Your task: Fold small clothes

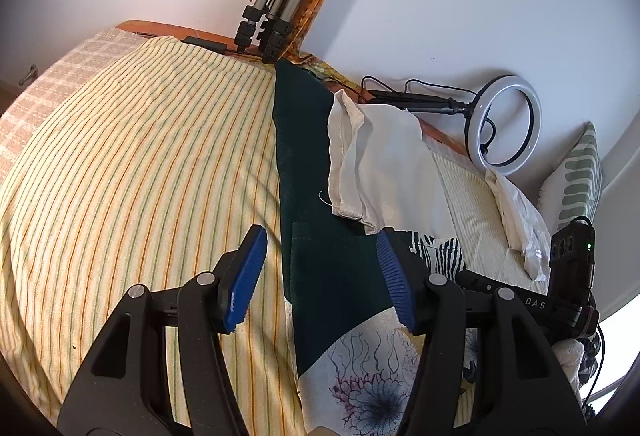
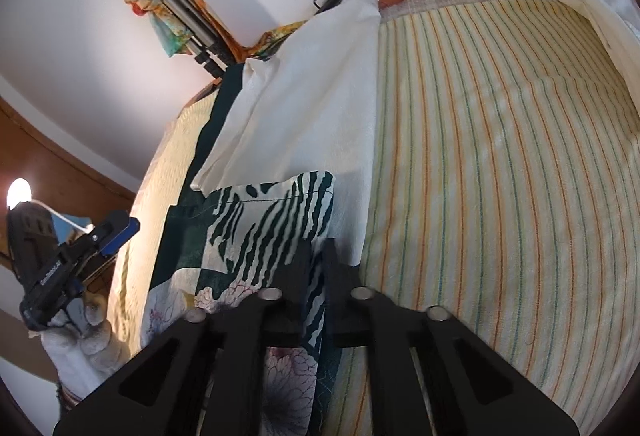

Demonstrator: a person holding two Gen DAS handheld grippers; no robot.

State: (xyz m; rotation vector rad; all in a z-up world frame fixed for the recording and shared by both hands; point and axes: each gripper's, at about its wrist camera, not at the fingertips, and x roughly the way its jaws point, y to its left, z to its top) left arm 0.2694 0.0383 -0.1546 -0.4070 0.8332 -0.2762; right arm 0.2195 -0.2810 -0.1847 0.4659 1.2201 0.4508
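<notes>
A dark green garment with white floral and zebra-striped print lies lengthwise on the striped bed cover. A cream cloth lies over its right side. My left gripper is open above the green garment's near part, holding nothing. In the right wrist view the same patterned garment and cream cloth show. My right gripper is shut on the patterned garment's edge. The left gripper shows at the far left, held by a gloved hand.
A ring light on a stand lies at the bed's far edge by the wall. A tripod with a colourful scarf leans in the corner. A striped pillow and white cloth lie at right.
</notes>
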